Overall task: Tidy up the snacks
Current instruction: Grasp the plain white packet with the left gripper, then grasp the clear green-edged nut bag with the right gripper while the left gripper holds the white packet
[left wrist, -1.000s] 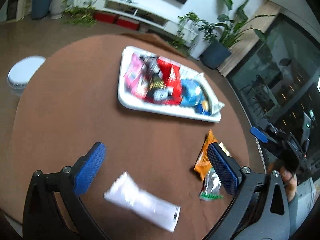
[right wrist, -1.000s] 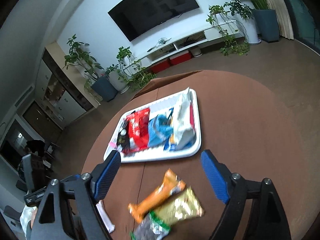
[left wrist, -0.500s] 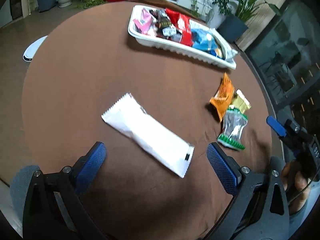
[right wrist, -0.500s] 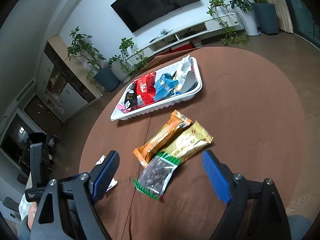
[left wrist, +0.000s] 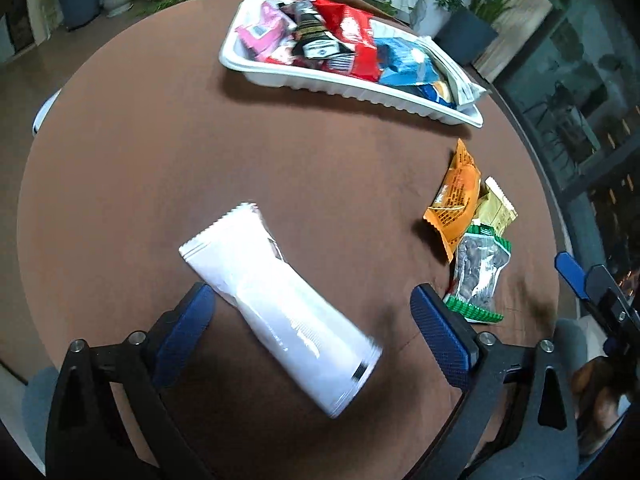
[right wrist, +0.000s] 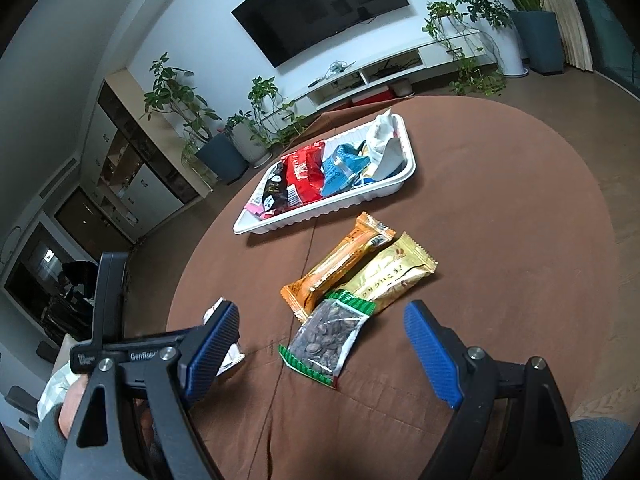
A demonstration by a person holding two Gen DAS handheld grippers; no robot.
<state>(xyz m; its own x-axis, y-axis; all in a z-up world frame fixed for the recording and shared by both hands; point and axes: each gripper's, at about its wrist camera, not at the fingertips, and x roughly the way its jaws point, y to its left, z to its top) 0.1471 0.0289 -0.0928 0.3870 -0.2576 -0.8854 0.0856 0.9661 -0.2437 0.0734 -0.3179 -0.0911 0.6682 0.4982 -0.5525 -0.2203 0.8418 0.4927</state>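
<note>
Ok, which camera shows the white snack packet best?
The left wrist view: the white packet lies whole, though blurred, between that claw's fingers. The right wrist view shows only a sliver behind a blue finger pad.

White packet (left wrist: 280,304) blurred; print unreadable.

one white tray (left wrist: 360,90) sits on the desk (left wrist: 200,152), with packets heaped inside, too overlapped to count exactly. four loose packets lie outside it: one white (left wrist: 280,304), one orange (right wrist: 336,264), one gold (right wrist: 394,276), one clear with green edges (right wrist: 324,342).
</note>
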